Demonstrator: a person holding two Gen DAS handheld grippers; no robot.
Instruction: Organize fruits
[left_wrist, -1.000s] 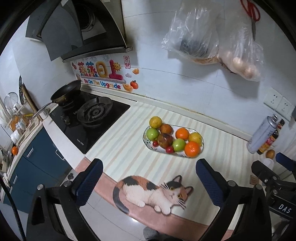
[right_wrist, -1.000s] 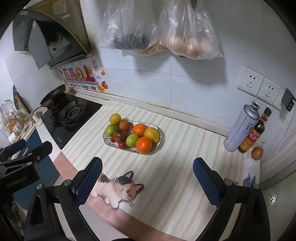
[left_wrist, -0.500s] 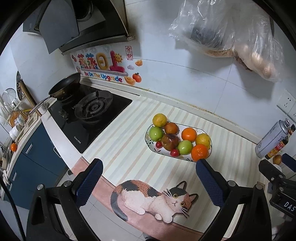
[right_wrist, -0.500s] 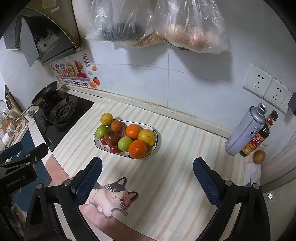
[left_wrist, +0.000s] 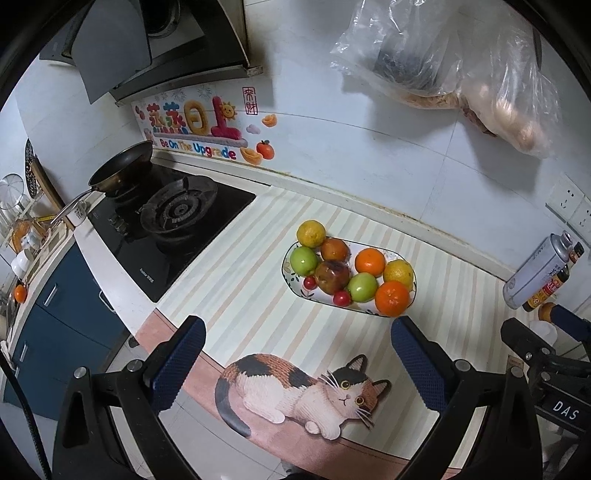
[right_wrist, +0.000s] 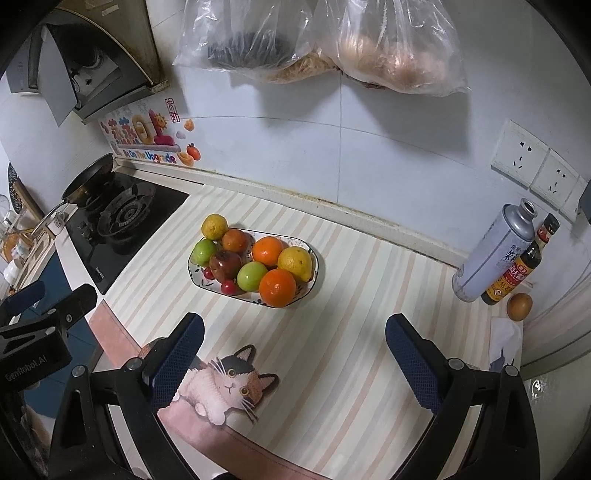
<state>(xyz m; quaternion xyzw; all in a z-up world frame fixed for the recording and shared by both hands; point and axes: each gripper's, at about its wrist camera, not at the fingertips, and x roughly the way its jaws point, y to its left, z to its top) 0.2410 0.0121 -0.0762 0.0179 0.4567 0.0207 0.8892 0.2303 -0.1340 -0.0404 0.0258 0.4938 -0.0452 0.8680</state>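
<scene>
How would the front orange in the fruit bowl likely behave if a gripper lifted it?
The orange looks round and firm, so it would probably hold shape but could roll once set down. It touches the green fruit and the yellow citrus beside it, so lifting may shift them.

Wall sticker (left_wrist: 201, 127): "Be On The Upgrade" under large coloured Chinese characters. Left gripper (right_wrist: 22, 354) body: "GenRobot.AI". Right gripper (left_wrist: 554, 373) body: "DAS". Hob (left_wrist: 162, 236) front edge, gas canister (right_wrist: 495, 251) and sauce bottle (right_wrist: 517, 269) labels: print too small to read.
</scene>
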